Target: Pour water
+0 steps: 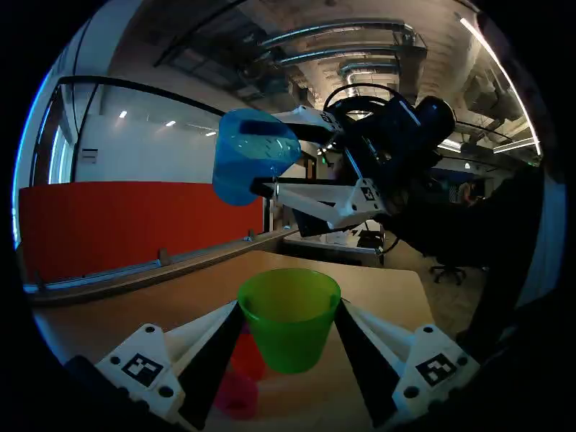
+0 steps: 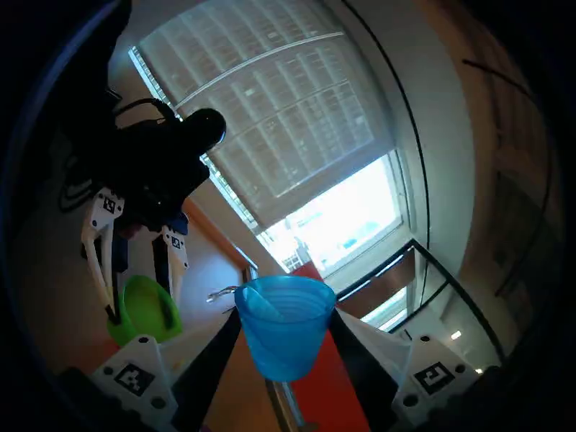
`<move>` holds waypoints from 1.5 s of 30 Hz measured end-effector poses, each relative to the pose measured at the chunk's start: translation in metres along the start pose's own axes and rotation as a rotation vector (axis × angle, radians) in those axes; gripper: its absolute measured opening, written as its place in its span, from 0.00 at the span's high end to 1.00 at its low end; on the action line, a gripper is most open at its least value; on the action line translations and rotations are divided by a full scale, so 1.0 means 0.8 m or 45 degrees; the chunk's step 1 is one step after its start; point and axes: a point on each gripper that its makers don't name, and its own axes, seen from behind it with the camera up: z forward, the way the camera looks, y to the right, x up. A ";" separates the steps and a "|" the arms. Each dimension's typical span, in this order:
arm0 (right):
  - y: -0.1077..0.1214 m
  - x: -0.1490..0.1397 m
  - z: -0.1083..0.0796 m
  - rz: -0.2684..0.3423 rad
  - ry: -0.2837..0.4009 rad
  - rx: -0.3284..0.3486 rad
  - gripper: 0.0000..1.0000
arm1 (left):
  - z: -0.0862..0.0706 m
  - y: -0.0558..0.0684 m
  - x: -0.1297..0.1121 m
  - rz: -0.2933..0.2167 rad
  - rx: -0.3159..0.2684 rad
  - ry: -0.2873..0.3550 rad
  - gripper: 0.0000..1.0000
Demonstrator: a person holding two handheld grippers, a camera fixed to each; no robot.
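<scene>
Right now the left gripper [image 1: 288,308] is clamping its jaws on a green cup [image 1: 289,327] low at centre frame, while the right gripper [image 1: 256,157] is squeezing a tipped blue cup [image 1: 245,155] at upper centre.

This is an open-plan office. Exposed pipes [image 1: 338,30] and strip lights [image 1: 497,68] cross the ceiling at twelve o'clock. A red divider screen [image 1: 129,223] backs the wooden worktop [image 1: 381,288] at nine, a swivel chair [image 1: 448,272] stands at three, and blinds [image 2: 288,108] shade tall windows [image 2: 338,216].
</scene>
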 end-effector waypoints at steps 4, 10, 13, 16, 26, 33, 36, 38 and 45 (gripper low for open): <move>0.000 0.000 0.000 -0.039 -0.008 -0.001 0.11 | 0.000 -0.002 0.001 0.002 0.003 -0.001 0.14; 0.002 -0.001 0.001 -0.074 -0.015 -0.005 0.11 | -0.001 -0.003 0.000 0.000 0.003 0.000 0.15; 0.004 -0.001 0.001 -0.084 -0.017 -0.008 0.11 | -0.002 -0.002 -0.002 0.000 0.001 -0.006 0.14; 0.005 -0.002 0.001 -0.094 -0.019 -0.008 0.11 | -0.002 -0.002 -0.004 0.005 0.001 -0.013 0.14; 0.006 -0.002 0.002 -0.126 -0.021 -0.013 0.11 | -0.001 -0.006 -0.006 0.001 0.005 -0.019 0.14; 0.009 -0.002 0.002 -0.160 -0.024 -0.015 0.11 | -0.001 -0.006 -0.007 0.002 0.005 -0.023 0.15; 0.010 -0.001 0.001 -0.170 -0.025 -0.017 0.11 | -0.001 -0.006 -0.007 0.002 0.004 -0.023 0.15; 0.010 -0.001 0.001 -0.177 -0.026 -0.018 0.11 | -0.001 -0.007 -0.008 0.002 0.005 -0.026 0.15; 0.012 0.000 0.000 -0.205 -0.027 -0.025 0.11 | -0.001 -0.010 -0.007 -0.006 0.011 -0.018 0.15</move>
